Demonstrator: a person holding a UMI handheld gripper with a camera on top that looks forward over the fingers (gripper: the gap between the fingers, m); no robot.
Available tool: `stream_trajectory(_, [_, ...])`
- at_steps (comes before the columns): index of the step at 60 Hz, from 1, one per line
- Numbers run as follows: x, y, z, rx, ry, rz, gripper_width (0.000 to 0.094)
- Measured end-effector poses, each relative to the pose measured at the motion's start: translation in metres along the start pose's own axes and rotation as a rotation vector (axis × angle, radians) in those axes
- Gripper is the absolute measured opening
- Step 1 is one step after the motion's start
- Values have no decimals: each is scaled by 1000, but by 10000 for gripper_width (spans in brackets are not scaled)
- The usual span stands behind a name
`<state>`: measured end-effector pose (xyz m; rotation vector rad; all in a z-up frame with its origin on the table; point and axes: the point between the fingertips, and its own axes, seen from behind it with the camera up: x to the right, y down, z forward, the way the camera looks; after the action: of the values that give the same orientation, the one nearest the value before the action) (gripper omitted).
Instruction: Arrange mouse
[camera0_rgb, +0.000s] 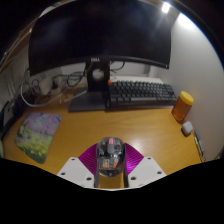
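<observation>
Now mouse (110, 156) between the tongs (111, 168), clamped by both pads.

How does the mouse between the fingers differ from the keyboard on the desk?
The mouse is small, rounded and silvery, sitting between the gripper fingers; the keyboard is long, flat and dark, lying far beyond them beside the monitor stand. Whether the mouse is lifted cannot be told. Both are computer peripherals.
</observation>
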<state>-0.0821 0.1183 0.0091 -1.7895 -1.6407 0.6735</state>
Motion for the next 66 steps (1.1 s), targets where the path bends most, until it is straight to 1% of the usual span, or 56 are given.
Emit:
stream_trajectory(3, [-12,-23,-11,22,-7,17,332])
stream_trajectory(12, [-91,-99,-40,92,-97,-6,331])
stream_trajectory(15, [-128,-116,-42,100,-146,18,330])
stream_trajectory(18, [-167,-122,-40,98,-192,12,329])
stream_trajectory(23, [-222,-119,-25,96,-210,-15,331])
stream_trajectory(31, [-293,-79,9,28,-241,-22,330])
stream_trajectory(36, [-314,-53,28,-1,-229,-60,335])
stream_trajectory(39, [-320,-39,37,-18,-218,-79,359])
stream_trajectory(42, [-322,-29,42,-27,-210,-92,387])
stream_trajectory(43, [-322,-25,44,-31,-206,-95,409])
stream_trajectory(46, [-322,-28,46,2,-195,-114,447])
stream_trajectory(49, [-321,-26,45,2,-186,-133,483])
stream_trajectory(50, [-322,-27,45,2,-187,-135,514])
stream_trajectory(51, [-322,-26,45,-2,-187,-136,568])
stream_trajectory(56, [-323,-30,34,-19,-221,-130,881])
stream_trajectory(57, [-322,-32,29,-19,-229,-130,847])
stream_trajectory(58, [-321,-35,23,-16,-238,-130,840])
stream_trajectory(62, [-310,-45,-6,-8,-263,-128,862])
stream_trajectory(66, [-290,-46,-41,-34,-264,-138,860])
